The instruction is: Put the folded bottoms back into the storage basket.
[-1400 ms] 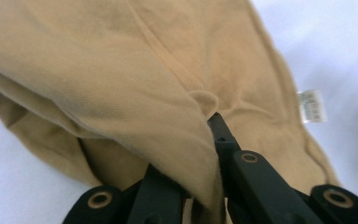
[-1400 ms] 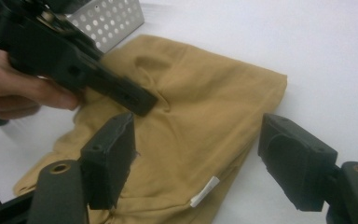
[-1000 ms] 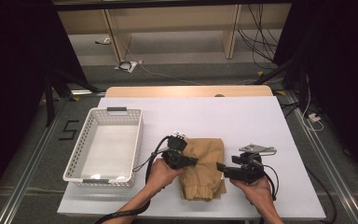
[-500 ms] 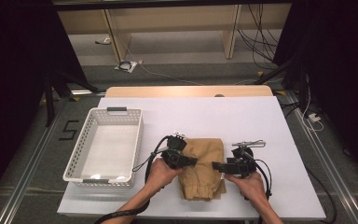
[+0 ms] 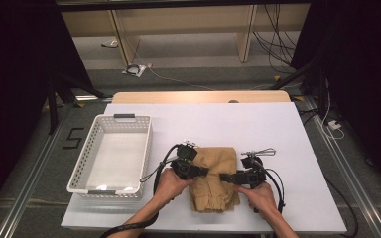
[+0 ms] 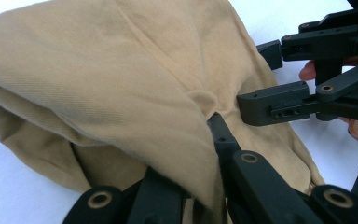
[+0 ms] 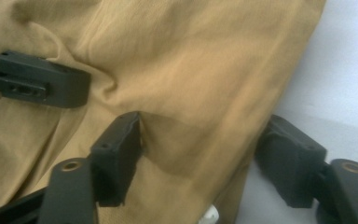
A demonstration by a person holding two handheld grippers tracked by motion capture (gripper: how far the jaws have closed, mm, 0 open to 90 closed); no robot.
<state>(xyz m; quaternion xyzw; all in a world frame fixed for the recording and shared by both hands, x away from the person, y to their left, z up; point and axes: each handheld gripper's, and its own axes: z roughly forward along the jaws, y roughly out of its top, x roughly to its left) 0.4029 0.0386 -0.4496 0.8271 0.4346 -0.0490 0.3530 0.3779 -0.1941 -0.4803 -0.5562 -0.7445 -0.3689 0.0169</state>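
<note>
Open tabletop (image 5: pixel 258 124) beyond basket (image 5: pixel 113 153)

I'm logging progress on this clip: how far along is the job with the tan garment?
Folded tan garment lies on the table. Left gripper is shut on a fold; right gripper, jaws just closing, straddles its edge without pinching yet. The white basket holds nothing, so any transfer remains.

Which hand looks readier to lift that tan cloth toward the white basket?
Probably the left. The left gripper is already shut on a fold of the tan cloth and sits nearer the white basket. The right gripper has been closing, its jaws astride the cloth's edge, not yet pressing.
</note>
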